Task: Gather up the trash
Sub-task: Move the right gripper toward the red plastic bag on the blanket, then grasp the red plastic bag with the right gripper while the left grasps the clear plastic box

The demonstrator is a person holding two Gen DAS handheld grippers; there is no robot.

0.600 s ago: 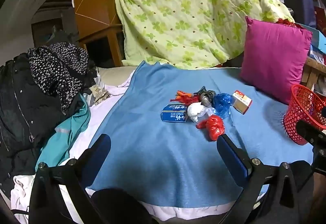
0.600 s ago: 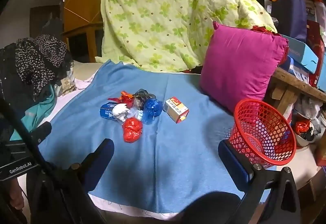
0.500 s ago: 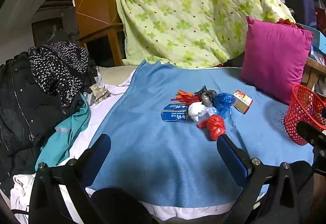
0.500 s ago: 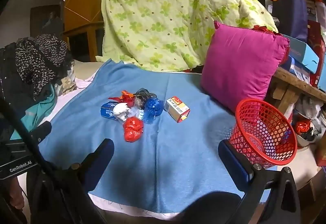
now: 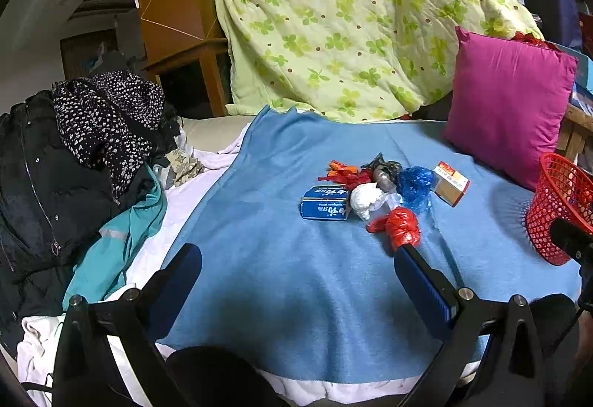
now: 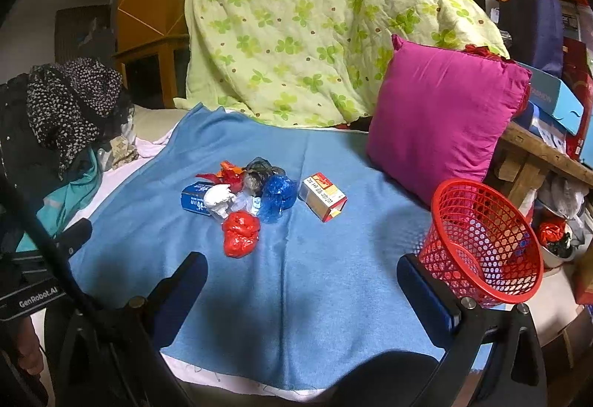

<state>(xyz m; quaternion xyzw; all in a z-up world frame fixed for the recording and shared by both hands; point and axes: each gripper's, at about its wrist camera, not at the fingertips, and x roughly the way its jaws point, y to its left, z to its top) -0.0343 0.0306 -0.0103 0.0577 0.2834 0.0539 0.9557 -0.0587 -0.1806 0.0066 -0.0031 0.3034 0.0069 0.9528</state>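
A heap of trash lies on the blue blanket [image 5: 281,277]: a blue carton [image 5: 325,208], a white wad [image 5: 365,199], a red bag [image 5: 402,227], a blue bag [image 5: 416,183], a grey bag [image 5: 385,170], orange-red scraps [image 5: 341,173] and a red-and-white box [image 5: 450,182]. The right wrist view shows the red bag [image 6: 240,233], the box [image 6: 322,196] and a red mesh basket [image 6: 481,240] at the right. My left gripper [image 5: 296,270] is open and empty, short of the heap. My right gripper [image 6: 302,277] is open and empty, the basket beside its right finger.
A magenta pillow [image 6: 441,118] leans behind the basket. A green clover quilt [image 5: 363,22] hangs at the back. Dark clothes [image 5: 74,155] are piled at the left. A wooden shelf with boxes [image 6: 548,110] stands at the right.
Both grippers have drifted very slightly; the scene has shifted a little in both views. Nothing was grasped or moved.
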